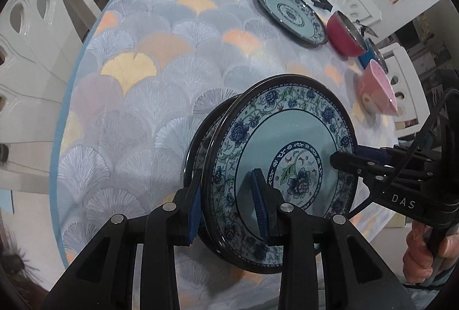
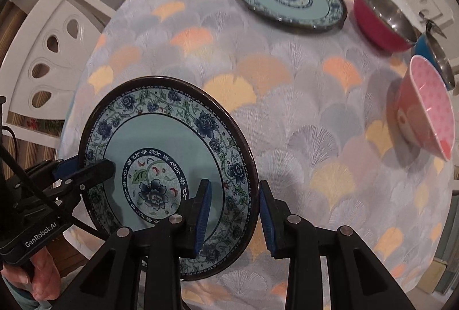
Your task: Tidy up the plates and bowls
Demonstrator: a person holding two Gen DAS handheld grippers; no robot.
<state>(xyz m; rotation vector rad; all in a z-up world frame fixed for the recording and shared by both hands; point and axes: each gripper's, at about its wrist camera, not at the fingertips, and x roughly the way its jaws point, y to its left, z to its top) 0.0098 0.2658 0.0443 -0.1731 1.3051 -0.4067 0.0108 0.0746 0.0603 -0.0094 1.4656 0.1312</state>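
Two grippers hold one floral plate by opposite rims above the counter.

Nearest, the left gripper (image 1: pixel 229 212) has its jaws narrowed on the near rim of the floral plate (image 1: pixel 287 155), one blue pad on the face and one behind; in this view a second dark rim shows behind the plate, and whether that is another plate I cannot tell. The right gripper (image 2: pixel 235 215) clamps the opposite rim in the same way, jaws only a little apart, and a hand (image 2: pixel 34 278) shows at the other gripper's handle. The plate hangs tilted over the counter (image 2: pixel 287 138) with its fan-patterned cloth. Farther off, a second plate (image 2: pixel 289 1) lies flat, with a red bowl (image 2: pixel 375 23), a blue bowl (image 2: pixel 430 52) and a pink bowl (image 2: pixel 424 109) in a row to its right. White chairs (image 2: pixel 48 57) stand beyond.
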